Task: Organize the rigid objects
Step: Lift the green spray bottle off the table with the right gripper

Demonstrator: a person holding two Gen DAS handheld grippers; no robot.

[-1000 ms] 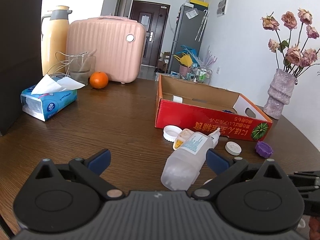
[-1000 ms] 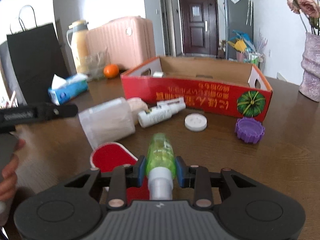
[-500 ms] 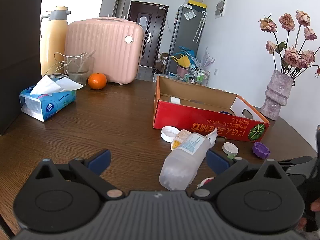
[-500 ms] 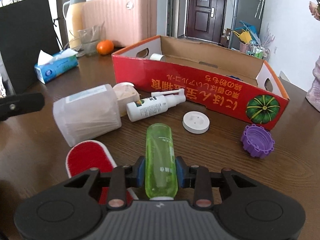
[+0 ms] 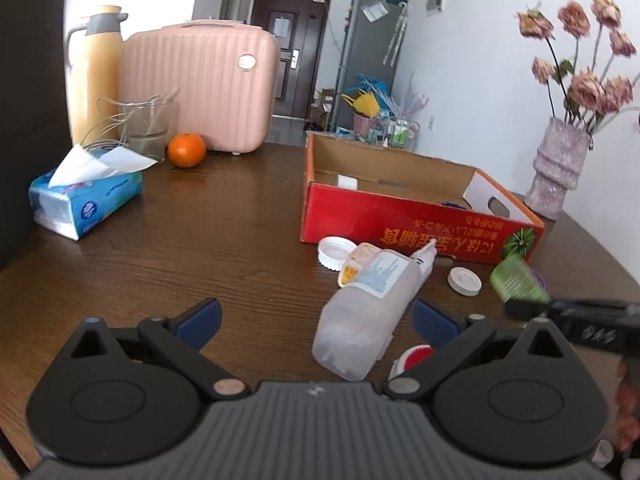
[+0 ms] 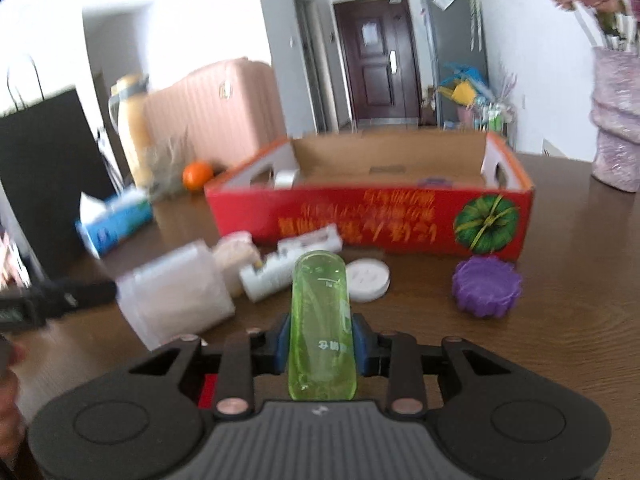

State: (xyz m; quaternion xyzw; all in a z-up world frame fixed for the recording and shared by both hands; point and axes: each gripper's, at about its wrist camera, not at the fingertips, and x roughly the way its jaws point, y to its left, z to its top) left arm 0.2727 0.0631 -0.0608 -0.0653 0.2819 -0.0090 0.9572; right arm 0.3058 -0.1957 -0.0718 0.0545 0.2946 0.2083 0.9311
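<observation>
1. The right claw (image 6: 320,344) is clamped on a green bottle (image 6: 322,324), raised above the counter (image 6: 560,320) before a red box (image 6: 372,216).
2. The left claw (image 5: 316,318) is spread wide, low over the counter.

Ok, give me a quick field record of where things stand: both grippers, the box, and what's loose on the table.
right gripper: shut on green bottle, held above the table
left gripper: open, holding nothing
red box: open top, beyond the bottle; small white item and something purple inside
frosted bottle: lying on its side between the left gripper's fingers
still on table: white spray bottle, white cap, purple lid, open white lid
</observation>
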